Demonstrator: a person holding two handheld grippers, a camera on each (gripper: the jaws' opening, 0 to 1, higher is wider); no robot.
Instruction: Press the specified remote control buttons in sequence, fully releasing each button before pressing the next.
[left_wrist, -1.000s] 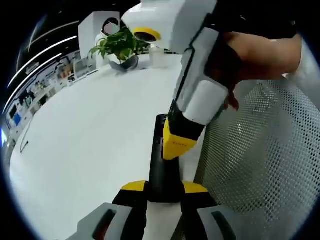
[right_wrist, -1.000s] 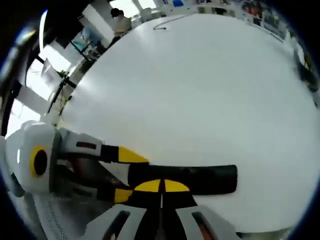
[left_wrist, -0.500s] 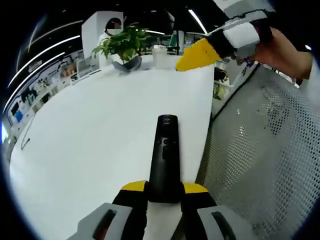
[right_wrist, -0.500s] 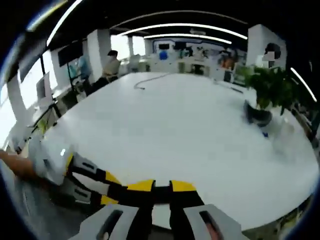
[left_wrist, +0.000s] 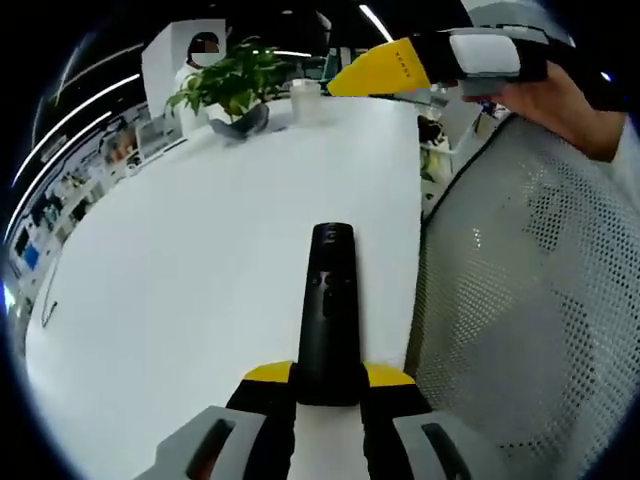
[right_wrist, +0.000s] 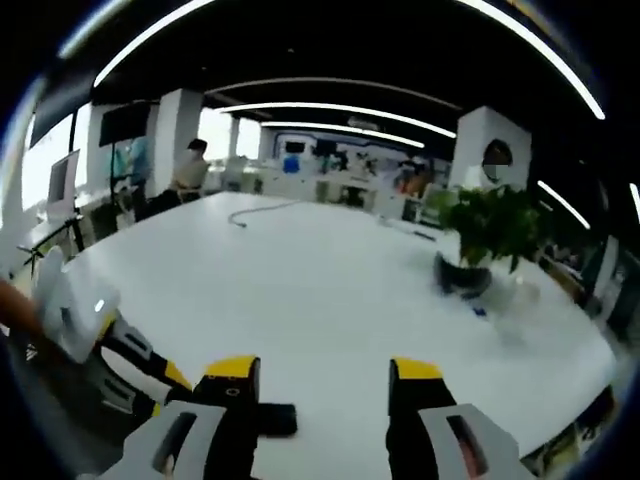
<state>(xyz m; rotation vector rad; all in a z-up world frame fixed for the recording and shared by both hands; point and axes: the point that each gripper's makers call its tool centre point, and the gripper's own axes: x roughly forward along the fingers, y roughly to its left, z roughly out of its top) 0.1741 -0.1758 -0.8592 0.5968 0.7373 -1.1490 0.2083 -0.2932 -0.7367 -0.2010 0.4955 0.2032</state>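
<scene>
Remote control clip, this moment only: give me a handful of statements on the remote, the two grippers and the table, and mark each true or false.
1. The left gripper is shut on the near end of the black remote control. True.
2. The right gripper is pressing a button on the remote. False: in the left gripper view it is raised well above the white table, clear of the remote.
3. The right gripper's jaws are spread apart. True, as the right gripper view shows.
4. The potted plant stands right beside the remote. False: it is at the table's far end.
5. The remote lies crosswise to the left gripper's jaws. False: it points straight away from them.
</scene>
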